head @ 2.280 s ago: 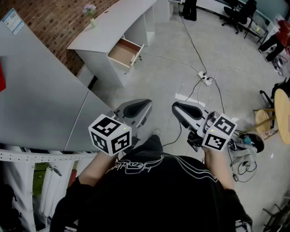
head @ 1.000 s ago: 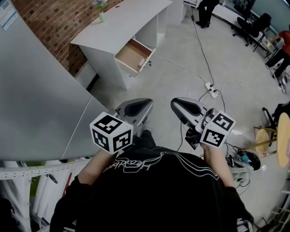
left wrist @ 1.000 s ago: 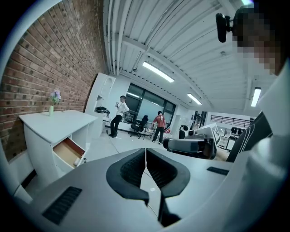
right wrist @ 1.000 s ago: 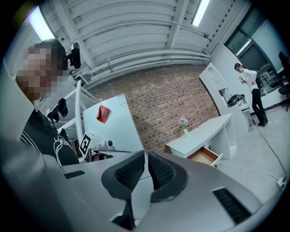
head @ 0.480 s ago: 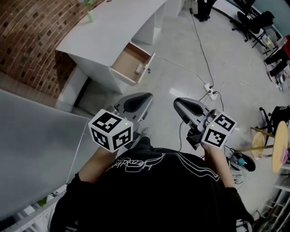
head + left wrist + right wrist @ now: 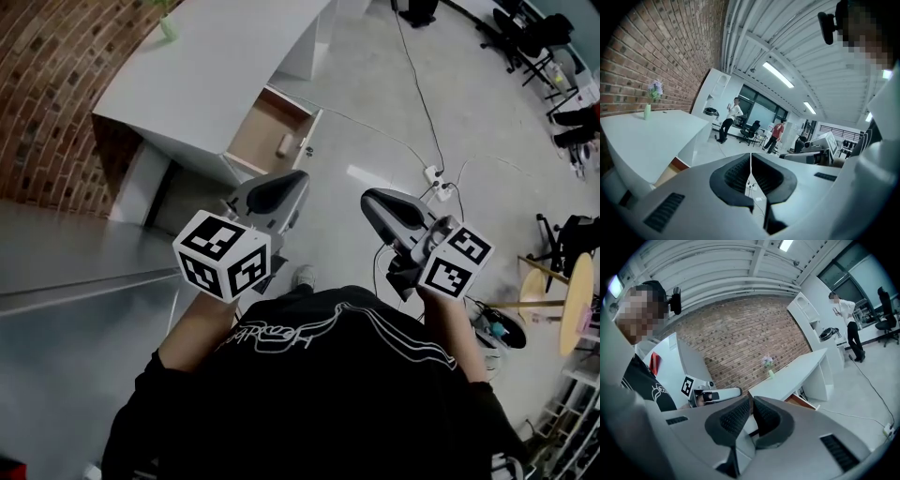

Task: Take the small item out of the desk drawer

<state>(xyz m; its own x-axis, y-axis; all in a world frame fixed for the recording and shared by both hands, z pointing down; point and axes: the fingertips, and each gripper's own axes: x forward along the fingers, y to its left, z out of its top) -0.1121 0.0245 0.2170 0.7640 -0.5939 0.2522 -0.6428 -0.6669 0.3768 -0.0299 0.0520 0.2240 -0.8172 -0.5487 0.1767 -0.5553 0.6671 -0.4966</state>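
Note:
A white desk [image 6: 211, 70] stands ahead against the brick wall, with its wooden drawer [image 6: 267, 131] pulled open. A small pale item [image 6: 282, 144] lies inside the drawer near its front. My left gripper [image 6: 298, 178] is held in the air short of the drawer, jaws shut with nothing between them [image 6: 750, 161]. Beside it, my right gripper [image 6: 369, 200] is also shut and empty [image 6: 751, 401]. The desk [image 6: 797, 371] and the drawer's edge [image 6: 802, 402] show in the right gripper view, along with the left gripper [image 6: 717, 393].
A power strip with cables [image 6: 433, 174] lies on the concrete floor to the right of the drawer. A round wooden stool [image 6: 544, 286] stands at far right. A grey partition [image 6: 75, 309] runs along the left. A small vase [image 6: 169, 26] sits on the desk. People [image 6: 727, 119] stand far off.
The desk and open drawer have come closer and lower in the head view as the person walks toward them. Both grippers stay shut and level in front of the body.

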